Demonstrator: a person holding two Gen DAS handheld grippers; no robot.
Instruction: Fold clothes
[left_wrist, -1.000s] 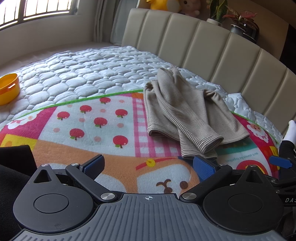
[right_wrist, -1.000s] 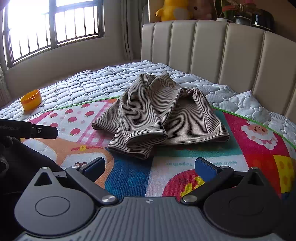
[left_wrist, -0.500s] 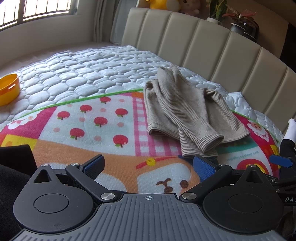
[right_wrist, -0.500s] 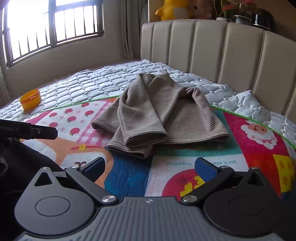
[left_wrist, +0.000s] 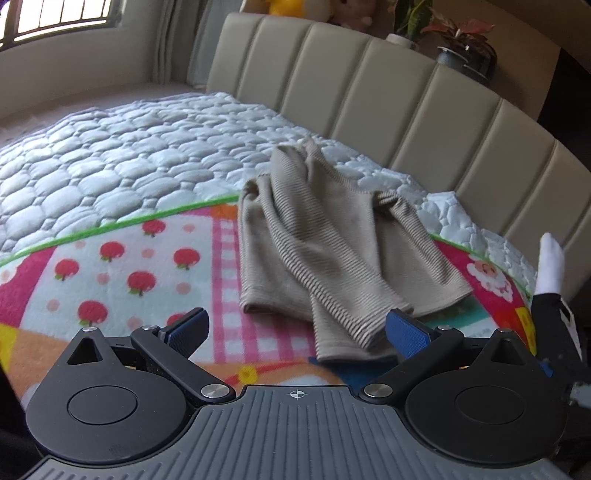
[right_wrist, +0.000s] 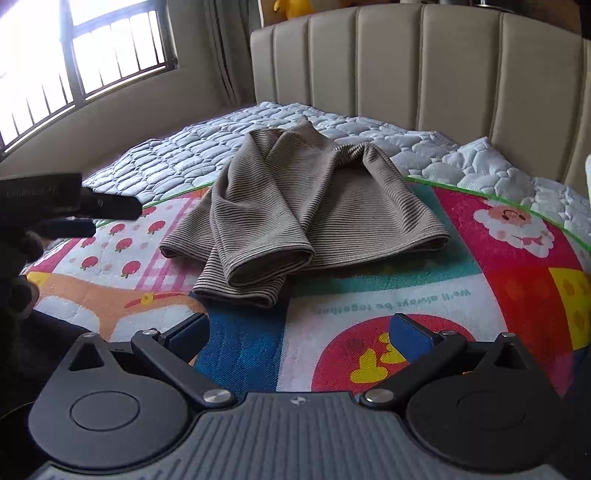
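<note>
Both tools stand with jaws spread wide and nothing between the blue pads: the left gripper (left_wrist: 295, 326) and the right gripper (right_wrist: 301, 330) hang low over the bed, clear of the cloth.

Largest item noted: the bed, covered by a white quilted mattress cover (left_wrist: 110, 155), backed by a beige padded headboard (left_wrist: 388, 96). A window (right_wrist: 92, 62) with bars sits on the far wall.

Over the near part of the bed lies a colourful printed mat (right_wrist: 498, 266), green-edged, with apple motifs and a pink check band on one side.

Task item: a tan striped garment (right_wrist: 295, 214) lies crumpled across the far edge of the mat, its upper part reaching onto the quilted cover. Its two sleeve or leg ends (right_wrist: 255, 273) are stacked and point toward the grippers. In the left wrist view the garment (left_wrist: 325, 251) sits ahead and slightly right of centre, its nearest end just beside the right-hand pad (left_wrist: 406, 336).

Smaller items: potted plants (left_wrist: 458, 37) behind the headboard, and a yellow soft toy (right_wrist: 291, 6) on the ledge there.
</note>
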